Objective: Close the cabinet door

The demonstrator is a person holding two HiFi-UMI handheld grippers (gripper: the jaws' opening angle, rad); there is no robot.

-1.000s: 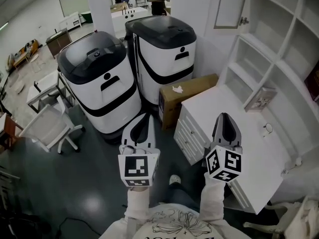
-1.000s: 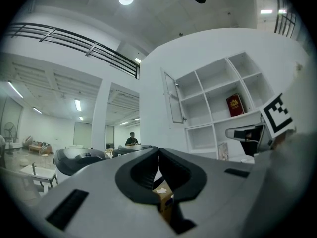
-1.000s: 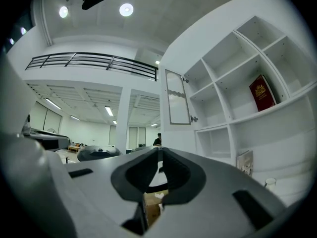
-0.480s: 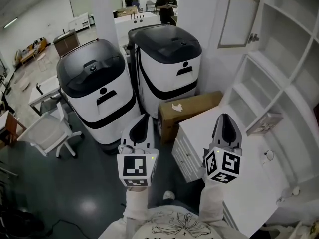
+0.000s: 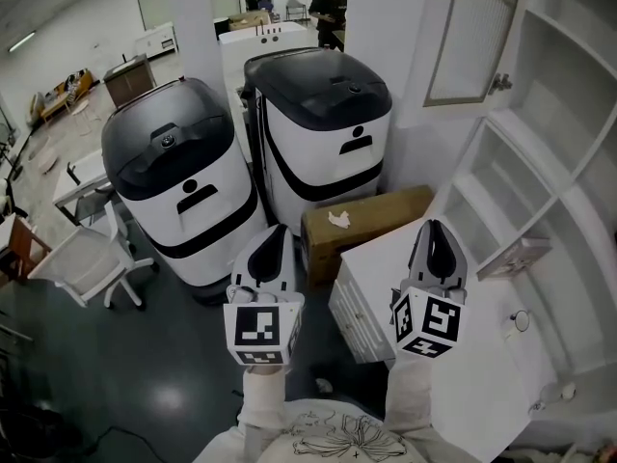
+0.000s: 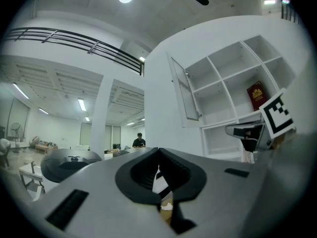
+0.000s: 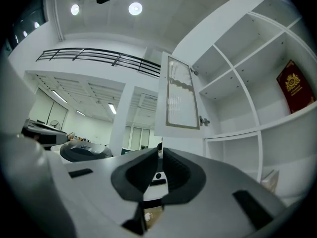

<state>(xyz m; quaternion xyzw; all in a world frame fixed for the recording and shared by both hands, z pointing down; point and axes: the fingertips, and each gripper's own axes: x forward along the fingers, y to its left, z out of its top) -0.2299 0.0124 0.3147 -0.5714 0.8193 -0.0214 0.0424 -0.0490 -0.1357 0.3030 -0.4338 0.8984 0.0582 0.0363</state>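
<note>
The white cabinet door [image 5: 472,37] with a ribbed glass panel stands swung open at the upper right of the head view, its small knob [image 5: 499,83] at the lower edge. It also shows ahead in the right gripper view as the cabinet door [image 7: 181,98], and further right in the left gripper view as the cabinet door [image 6: 185,95]. My left gripper [image 5: 273,234] and right gripper [image 5: 434,228] are held side by side below the door, both shut and holding nothing. Neither touches the door. The left gripper [image 6: 157,155] and right gripper [image 7: 161,155] point level.
Open white shelves [image 5: 569,95] hold a red book [image 7: 295,86]. A white drawer unit [image 5: 386,268] lies under my right gripper, a cardboard box [image 5: 366,220] beside it. Two white-and-black machines [image 5: 183,181] stand on the left, with a white chair [image 5: 82,258]. A person [image 5: 333,3] stands far back.
Both grippers have moved forward together toward the cabinet, staying shut. The open door and shelves now sit larger and nearer in the head view.
</note>
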